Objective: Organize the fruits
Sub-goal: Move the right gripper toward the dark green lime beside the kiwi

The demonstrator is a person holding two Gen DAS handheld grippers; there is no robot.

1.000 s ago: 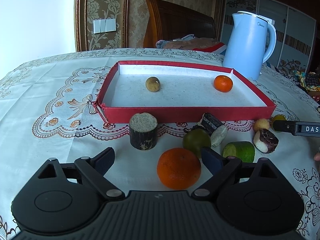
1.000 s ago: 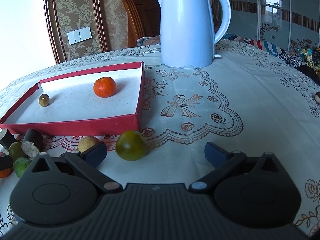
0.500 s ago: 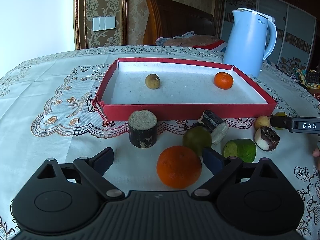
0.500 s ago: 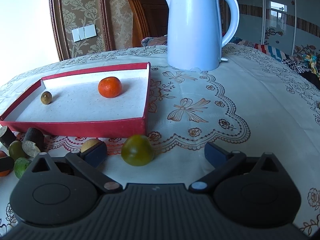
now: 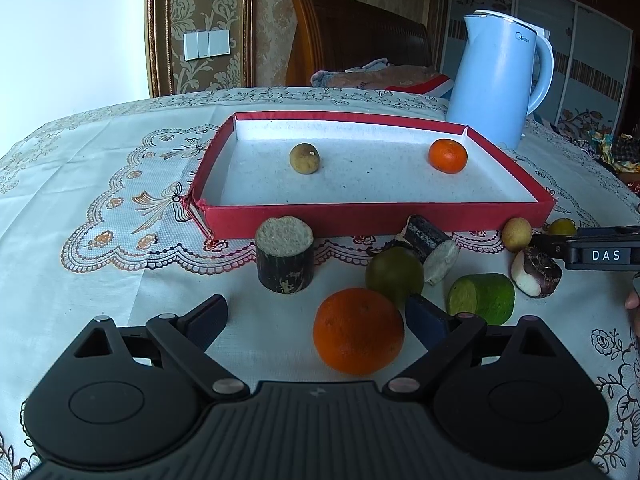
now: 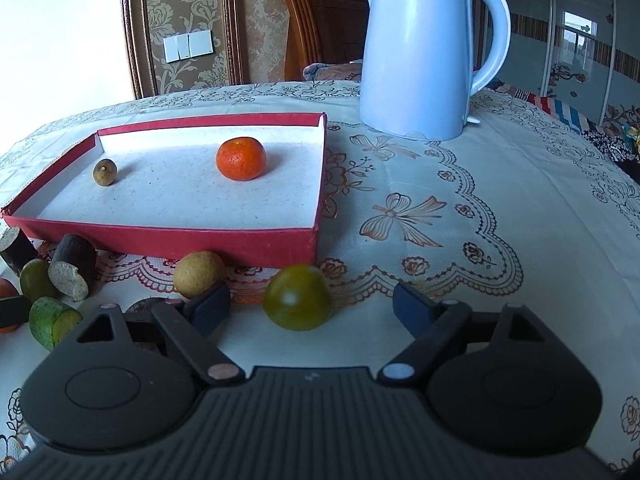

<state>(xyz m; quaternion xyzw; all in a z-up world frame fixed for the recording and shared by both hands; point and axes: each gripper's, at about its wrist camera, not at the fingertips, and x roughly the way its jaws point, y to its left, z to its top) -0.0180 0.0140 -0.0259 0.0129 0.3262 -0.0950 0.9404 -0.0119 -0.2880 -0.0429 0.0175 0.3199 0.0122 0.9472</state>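
Red-walled cardboard tray (image 5: 376, 222) already holds two pieces, a small brown longan-like fruit (image 5: 304, 158) and a mandarin (image 5: 447, 155), w/ the rest of the fruit lined up along its near wall on the table. Right gripper (image 6: 310, 306) brackets a dark green round fruit (image 6: 298, 297) just off the tray's near right corner; its jaws have just been closing in, but the pads aren't on the fruit yet, so it's not gripped. Left gripper (image 5: 316, 320) waits wide open, w/ a large orange (image 5: 358, 330) between its fingers, close by the right pad but not squeezed. Step in hand looks like the pick of the green fruit; next move prob. calls for finishing the close on its widest part, lifting clear of the tray wall & setting it down inside, apart from the two already there. Also near the tray's front wall: dark sugarcane stubs (image 5: 284, 254), a yellow-tan fruit (image 6: 199, 273), a cut green piece (image 5: 481, 296). Table wears a cream lace-print cloth (image 6: 460, 208); a pale blue electric kettle (image 6: 428, 52) stands beyond the tray's far right corner. Damask wallpaper, a carved wooden headboard & wardrobe doors behind.
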